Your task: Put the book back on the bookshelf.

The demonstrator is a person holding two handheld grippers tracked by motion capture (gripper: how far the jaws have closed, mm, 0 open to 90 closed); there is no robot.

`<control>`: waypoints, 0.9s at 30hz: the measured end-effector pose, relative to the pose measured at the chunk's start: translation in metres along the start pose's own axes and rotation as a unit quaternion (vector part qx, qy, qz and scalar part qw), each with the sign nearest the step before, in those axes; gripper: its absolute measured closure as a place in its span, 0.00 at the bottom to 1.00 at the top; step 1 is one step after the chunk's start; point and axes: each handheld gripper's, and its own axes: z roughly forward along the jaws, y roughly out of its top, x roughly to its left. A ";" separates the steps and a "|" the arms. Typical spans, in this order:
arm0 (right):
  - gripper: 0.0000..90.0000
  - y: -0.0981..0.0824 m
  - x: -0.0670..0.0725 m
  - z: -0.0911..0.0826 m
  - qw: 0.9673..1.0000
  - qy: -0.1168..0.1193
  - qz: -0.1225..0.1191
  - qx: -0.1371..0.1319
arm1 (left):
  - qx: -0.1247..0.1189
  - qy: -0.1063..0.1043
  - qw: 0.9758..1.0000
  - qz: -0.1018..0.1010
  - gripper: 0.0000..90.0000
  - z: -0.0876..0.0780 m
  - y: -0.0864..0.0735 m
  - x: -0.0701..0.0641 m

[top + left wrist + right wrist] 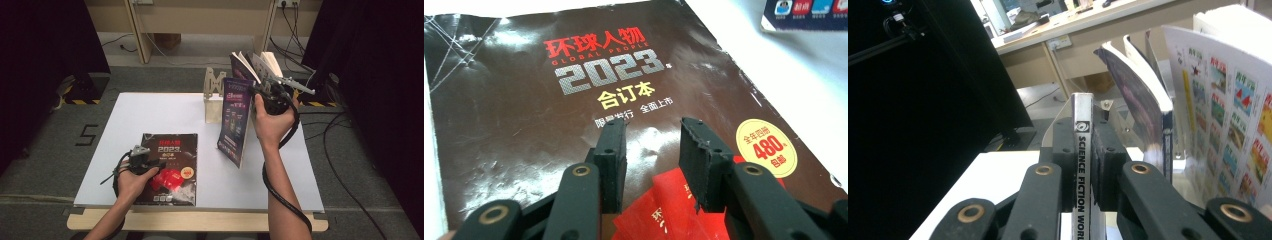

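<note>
The right gripper (pixel 264 91) is lifted above the bench (pixel 150 107) and its two jaws are closed on the spine of one magazine (pixel 1083 165), which hangs down from it with the purple cover (pixel 235 122) to its left. Just behind this gripper stands one wooden rack (pixel 214 95) with books (pixel 255 62) leaning in it; I count about three, but I cannot tell exactly.

The left gripper (pixel 651 165) stands with its two jaws apart and holds nothing. Directly under it lies a second magazine (pixel 549 125), dark, flat on the bench, with red packets (pixel 674 210) printed on it between the jaws. So there are two magazines and two grippers, well apart from each other.
</note>
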 end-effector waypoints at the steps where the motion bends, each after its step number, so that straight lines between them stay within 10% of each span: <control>1: 0.93 0.000 0.000 0.000 1.000 0.000 0.000 0.000 | 0.000 0.000 1.000 0.000 0.69 0.000 0.000 0.000; 27: 0.93 0.017 0.003 0.022 0.999 -0.027 -0.015 -0.028 | 0.002 -0.001 1.000 0.000 0.69 0.001 -0.001 0.001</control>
